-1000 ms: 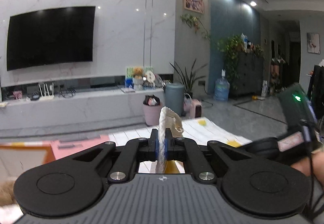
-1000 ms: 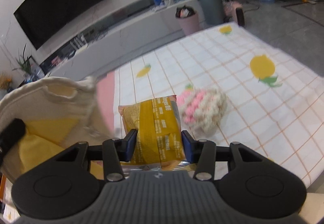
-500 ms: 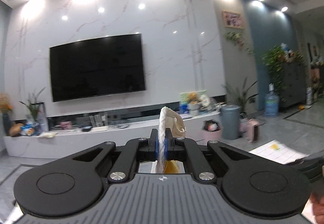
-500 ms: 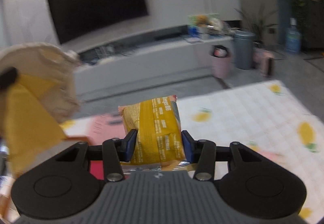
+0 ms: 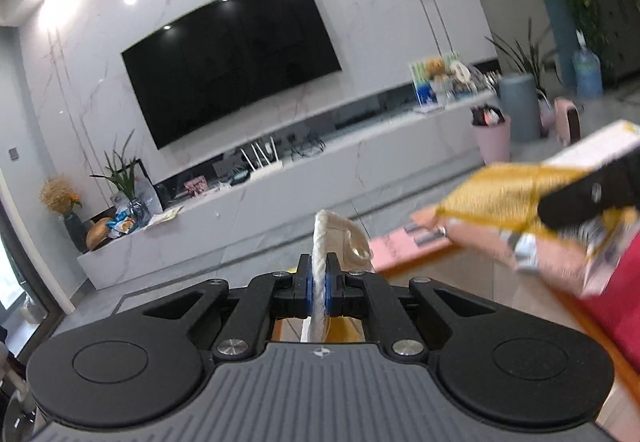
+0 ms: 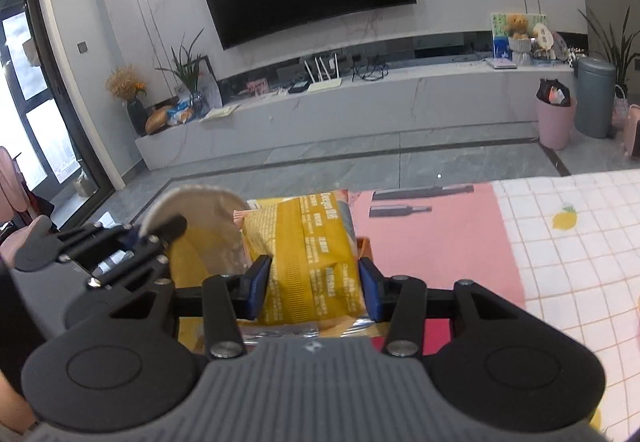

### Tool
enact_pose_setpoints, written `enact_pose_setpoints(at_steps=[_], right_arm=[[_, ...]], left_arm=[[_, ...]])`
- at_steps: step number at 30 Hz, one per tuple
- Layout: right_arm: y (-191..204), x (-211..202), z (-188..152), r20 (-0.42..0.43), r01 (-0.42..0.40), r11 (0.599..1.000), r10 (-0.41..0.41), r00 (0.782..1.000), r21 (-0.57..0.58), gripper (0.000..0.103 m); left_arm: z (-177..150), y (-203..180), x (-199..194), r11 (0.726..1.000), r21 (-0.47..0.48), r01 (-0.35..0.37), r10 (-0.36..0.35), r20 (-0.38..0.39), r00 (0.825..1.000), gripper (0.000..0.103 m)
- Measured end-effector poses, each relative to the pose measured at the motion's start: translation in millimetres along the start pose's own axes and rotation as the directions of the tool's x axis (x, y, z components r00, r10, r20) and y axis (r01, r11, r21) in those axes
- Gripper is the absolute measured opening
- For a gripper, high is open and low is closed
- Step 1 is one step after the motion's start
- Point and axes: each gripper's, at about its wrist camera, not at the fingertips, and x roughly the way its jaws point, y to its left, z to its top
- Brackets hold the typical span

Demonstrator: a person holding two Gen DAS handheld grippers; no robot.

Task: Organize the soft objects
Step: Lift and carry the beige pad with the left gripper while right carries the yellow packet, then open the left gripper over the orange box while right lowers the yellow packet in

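The crinkly yellow foil snack packet (image 6: 310,254) sits squeezed between the right tongs (image 6: 312,292), poised at the mouth of the cream woven fabric basket (image 6: 204,230) at its ten o'clock; the left tongs (image 5: 319,288) are clamped tight on that basket's rim, apparently holding it open for loading; the pink-and-check worktop (image 6: 440,242) lies beneath.

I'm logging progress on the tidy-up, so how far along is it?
Midway, it seems. In hand: the left claw is shut on the rim of the cream fabric bag, and the right claw is clamped on the yellow snack packet beside its mouth. Left: the packet is not yet inside.
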Motion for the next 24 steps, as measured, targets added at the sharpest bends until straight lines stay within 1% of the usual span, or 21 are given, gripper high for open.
enact_pose_setpoints(at_steps=[3,4,5,6,7,8,10,12,13,14,16,18,19,21,23,24], right_arm=[[0,9,-2,-0.016,0.007,1.000,-0.008,1.000,-0.017,0.047],[1,11,-5,-0.020,0.010,1.000,-0.010,1.000,-0.021,0.047],[2,11,-6,-0.022,0.011,1.000,-0.012,1.000,-0.026,0.047],[2,12,-7,-0.026,0.012,0.999,-0.013,1.000,-0.033,0.047],[4,12,-9,-0.030,0.014,0.999,-0.015,0.999,-0.036,0.047],[3,11,-11,-0.033,0.015,0.999,-0.016,0.999,-0.035,0.047],[2,13,-11,-0.041,0.018,0.999,-0.019,0.999,-0.034,0.047],[0,13,-11,-0.045,0.019,0.999,-0.021,0.999,-0.031,0.047],[-1,12,-12,-0.048,0.020,0.999,-0.022,0.999,-0.029,0.047],[-1,12,-12,-0.050,0.020,0.999,-0.022,0.999,-0.028,0.047],[-3,12,-11,-0.056,0.019,1.000,-0.021,0.998,-0.024,0.047],[-3,10,-13,-0.062,0.017,1.000,-0.018,0.998,-0.025,0.047],[-3,9,-13,-0.064,0.016,1.000,-0.018,0.998,-0.026,0.047],[-2,9,-11,-0.066,0.014,0.999,-0.016,0.998,-0.028,0.047],[0,7,-11,-0.067,0.014,1.000,-0.016,0.998,-0.023,0.047],[1,7,-10,-0.067,0.013,1.000,-0.014,0.998,-0.019,0.046]], left_arm=[[-7,-2,5,0.999,0.032,-0.012,0.012,-0.022,1.000,0.007],[-8,-7,5,0.998,0.050,-0.027,0.028,-0.026,0.999,0.009],[-9,-10,7,0.996,0.073,-0.042,0.045,-0.037,0.998,0.013],[-8,-12,9,0.995,0.097,-0.036,0.043,-0.067,0.997,0.015],[-11,-13,13,0.994,0.110,-0.014,0.026,-0.102,0.994,0.021],[-12,-16,13,0.993,0.115,0.027,-0.010,-0.146,0.989,0.027],[-13,-17,11,0.990,0.116,0.080,-0.055,-0.204,0.977,0.030],[-11,-13,4,0.995,0.062,0.083,-0.067,-0.229,0.971,0.036],[-10,-9,0,0.995,0.027,0.096,-0.086,-0.240,0.967,0.045],[-9,-3,-5,0.994,-0.012,0.110,-0.109,-0.243,0.964,0.048],[-9,13,-14,0.986,-0.097,0.138,-0.159,-0.250,0.955,0.049],[-7,31,-27,0.968,-0.192,0.163,-0.210,-0.257,0.943,0.051],[-6,40,-38,0.958,-0.237,0.161,-0.219,-0.245,0.944,0.054],[-2,58,-49,0.949,-0.289,0.130,-0.199,-0.223,0.954,0.057],[0,70,-65,0.941,-0.335,0.056,-0.132,-0.208,0.969,0.061],[1,74,-72,0.935,-0.355,0.005,-0.086,-0.210,0.974,0.062]])
